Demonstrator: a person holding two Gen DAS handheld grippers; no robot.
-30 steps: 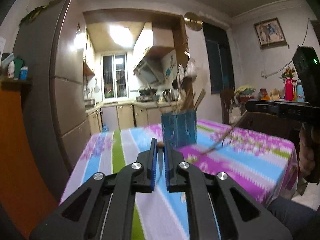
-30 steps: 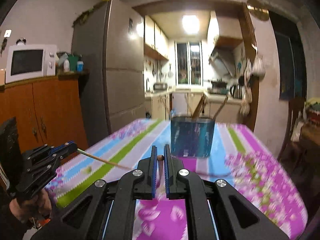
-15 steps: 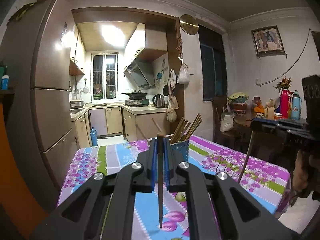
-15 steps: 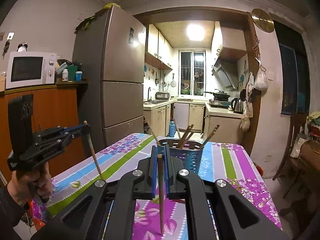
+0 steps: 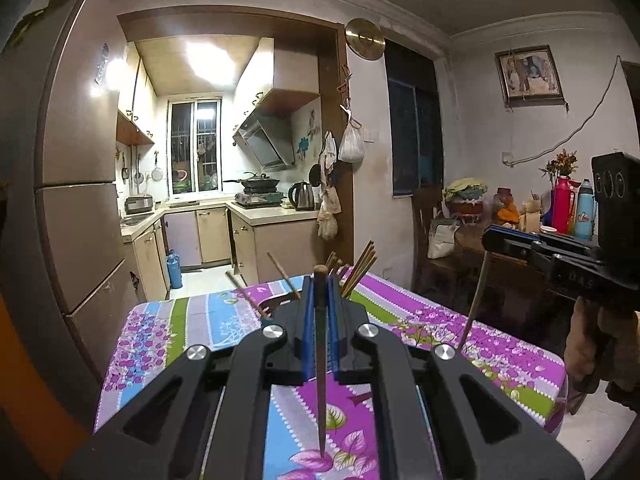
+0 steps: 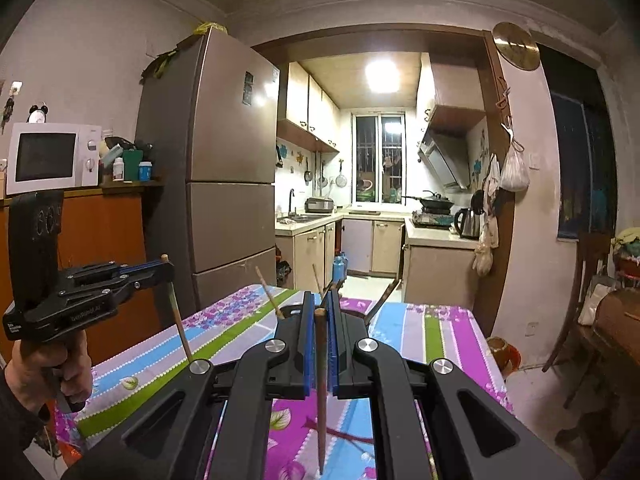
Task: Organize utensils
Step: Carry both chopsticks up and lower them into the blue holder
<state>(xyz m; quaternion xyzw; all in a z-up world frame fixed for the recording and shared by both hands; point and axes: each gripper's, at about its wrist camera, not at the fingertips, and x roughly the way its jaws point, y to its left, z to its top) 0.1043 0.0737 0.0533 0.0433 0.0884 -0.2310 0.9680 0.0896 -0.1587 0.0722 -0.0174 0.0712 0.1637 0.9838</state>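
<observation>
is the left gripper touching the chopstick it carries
Touching. In the left wrist view the chopstick is pinched between the blue pads of the left gripper, with no gap on either side.

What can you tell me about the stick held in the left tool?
The chopstick is a slim, dark brown stick, seemingly wood, with a rounded top and a tapering tip. It hangs nearly upright, tip down, above the flowered tablecloth, not visibly touching it. The left gripper has its blue-padded jaws shut on its upper part, the top poking just above them. From the right view it leans slightly.
</observation>
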